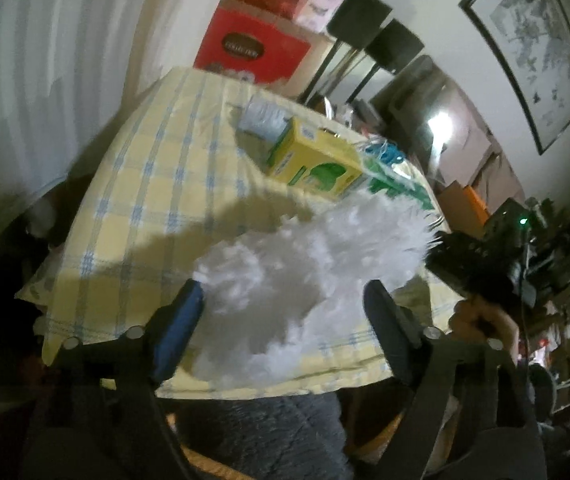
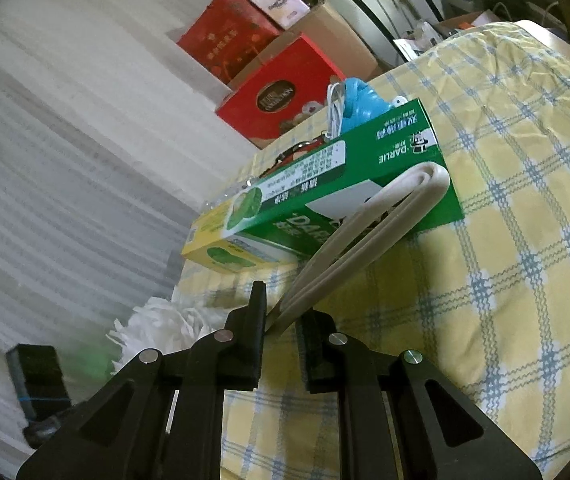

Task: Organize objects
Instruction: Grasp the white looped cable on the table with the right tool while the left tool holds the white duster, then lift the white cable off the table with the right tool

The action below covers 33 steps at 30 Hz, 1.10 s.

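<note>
Clamping the cream plastic handle (image 2: 349,248), your right gripper (image 2: 281,328) has its jaws closed on the flat, looped stem, whose long axis runs up and away toward the green toothpaste box (image 2: 325,200). Your left gripper (image 1: 285,300) stands with jaws apart around the fluffy white duster head (image 1: 309,264), the pads not pressing it, so the right hand alone carries the duster, I judge. Beyond lie the yellow box (image 1: 317,160), a light blue roll (image 1: 263,116) and a blue plastic item (image 2: 361,100) on the soft yellow-checked cloth (image 2: 505,200).
</note>
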Motion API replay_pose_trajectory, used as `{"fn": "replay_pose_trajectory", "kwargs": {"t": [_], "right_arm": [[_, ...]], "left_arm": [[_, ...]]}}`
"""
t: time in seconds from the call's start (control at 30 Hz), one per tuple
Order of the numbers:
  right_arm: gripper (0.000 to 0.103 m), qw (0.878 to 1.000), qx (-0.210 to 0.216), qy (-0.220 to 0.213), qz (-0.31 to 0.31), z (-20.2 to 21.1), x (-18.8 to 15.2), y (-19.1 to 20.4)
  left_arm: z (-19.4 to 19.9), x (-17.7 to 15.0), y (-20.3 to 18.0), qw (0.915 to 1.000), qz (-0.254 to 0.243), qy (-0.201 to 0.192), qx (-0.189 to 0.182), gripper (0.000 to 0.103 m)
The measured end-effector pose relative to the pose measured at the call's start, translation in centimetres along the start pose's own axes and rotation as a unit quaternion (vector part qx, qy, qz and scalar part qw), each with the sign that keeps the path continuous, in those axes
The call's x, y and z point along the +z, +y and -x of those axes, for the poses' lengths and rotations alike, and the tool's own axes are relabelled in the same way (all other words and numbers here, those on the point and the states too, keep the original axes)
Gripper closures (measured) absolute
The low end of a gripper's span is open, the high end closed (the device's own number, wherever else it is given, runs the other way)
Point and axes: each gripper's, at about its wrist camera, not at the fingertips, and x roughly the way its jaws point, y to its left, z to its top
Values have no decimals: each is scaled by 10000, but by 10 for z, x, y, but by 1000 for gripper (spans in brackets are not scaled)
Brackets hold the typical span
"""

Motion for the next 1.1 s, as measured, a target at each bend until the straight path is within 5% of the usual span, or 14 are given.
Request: {"fn": "replay_pose_trajectory", "kwargs": {"t": [0.1,0.27,0.63,0.73,1.0,1.1], "right_arm": [[89,10000,-3,25,-23,-1,-1,-2],[89,10000,-27,62,2,1,-3,-5],[88,9998,-106,46,156,0,-8,-8],[88,9998,-97,54,149,0,-9,-9],[88,9995,-82,-10,289,1,-9,-4],[88,9990,-83,-43,444,-1,-10,4]], "left_arm": [[-5,-3,-13,9979,-91,-313,555,1],[-50,-12,-29,9925,-158,-367,1156,1],[-63,-7,2,9874,978,-991,751,1],[-62,-9,7,9855,1085,-1110,689,14],[-57,-14,23,9788,1535,-1244,539,77],[-54,-13,20,9793,1419,-1279,663,86]]}}
